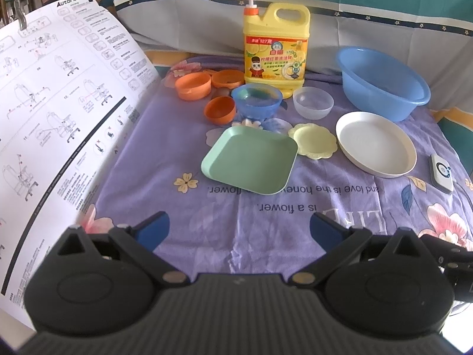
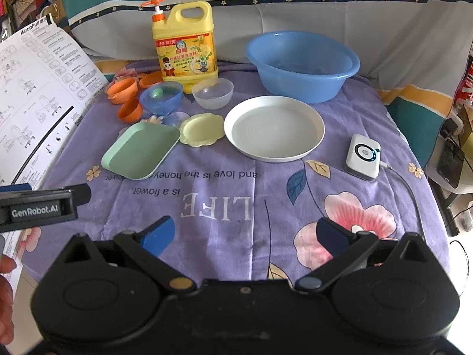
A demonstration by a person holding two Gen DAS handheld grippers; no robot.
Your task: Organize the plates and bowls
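On the purple cloth lie a green square plate [image 1: 251, 159] [image 2: 142, 149], a small yellow flower-shaped plate [image 1: 313, 140] [image 2: 201, 128], a large white round plate [image 1: 375, 143] [image 2: 273, 130], a clear bowl [image 1: 312, 102] [image 2: 212, 92], a blue footed bowl [image 1: 256, 100] [image 2: 161, 97] and three orange bowls [image 1: 220, 109] [image 2: 129, 109]. My left gripper [image 1: 239, 230] is open and empty, near the table's front edge. My right gripper [image 2: 245, 235] is open and empty, also near the front edge. The left gripper's side shows in the right wrist view [image 2: 44, 205].
A big blue basin [image 1: 381, 81] [image 2: 301, 65] stands at the back right. A yellow detergent jug [image 1: 276, 47] [image 2: 184, 46] stands at the back. A white device with a cable [image 2: 363, 156] lies right. A large instruction sheet [image 1: 59, 118] hangs on the left.
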